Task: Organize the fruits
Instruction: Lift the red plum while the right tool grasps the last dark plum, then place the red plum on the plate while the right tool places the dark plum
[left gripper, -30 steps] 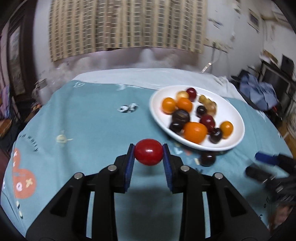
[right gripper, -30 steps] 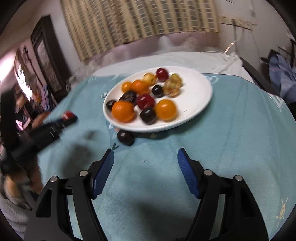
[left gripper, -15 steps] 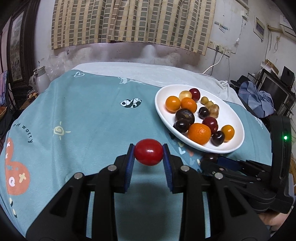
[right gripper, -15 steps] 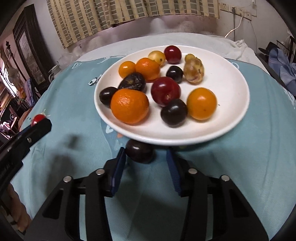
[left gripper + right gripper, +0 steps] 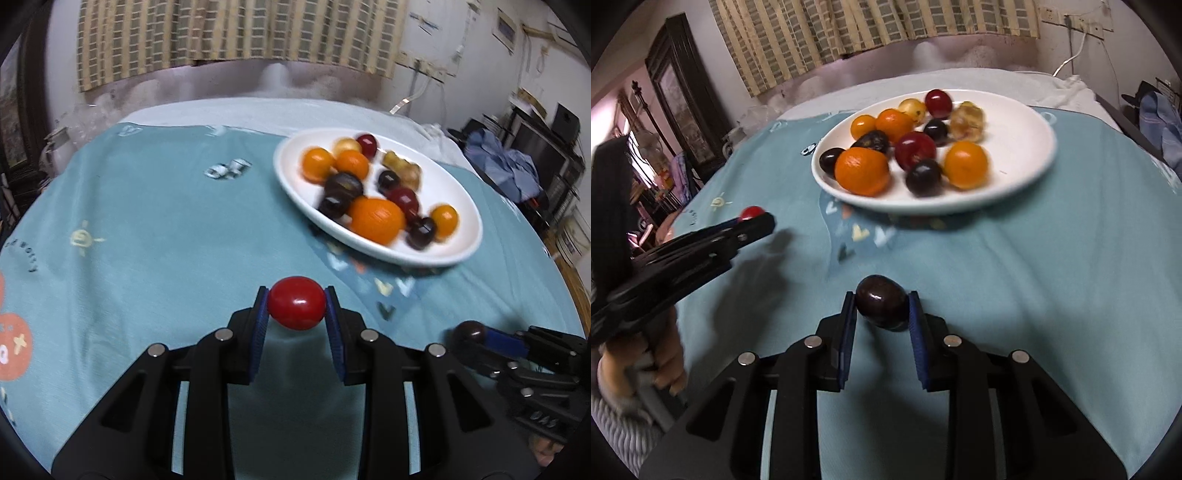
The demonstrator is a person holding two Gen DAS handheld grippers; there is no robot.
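My left gripper (image 5: 296, 309) is shut on a red cherry tomato (image 5: 296, 302) and holds it above the teal cloth, short of the white plate (image 5: 448, 184). In the right wrist view the same gripper (image 5: 753, 218) shows at the left with the tomato (image 5: 752, 212) at its tip. My right gripper (image 5: 882, 308) has its jaws closing, and the blue pads press on a dark purple plum (image 5: 881, 301) held off the cloth, in front of the plate (image 5: 1023, 147). That plate carries several oranges, dark plums and red fruits. The plum (image 5: 470, 331) also shows in the left wrist view.
A teal printed cloth (image 5: 147, 229) covers the table, with a white sheet at its far edge. A hand in a grey knitted sleeve (image 5: 613, 417) holds the left tool. Furniture and piled clothes (image 5: 498, 166) stand to the right of the table.
My right gripper reached the dark plum lying by the plate's front edge, shut on it and drew back with it. My left gripper kept the tomato and sank a little.
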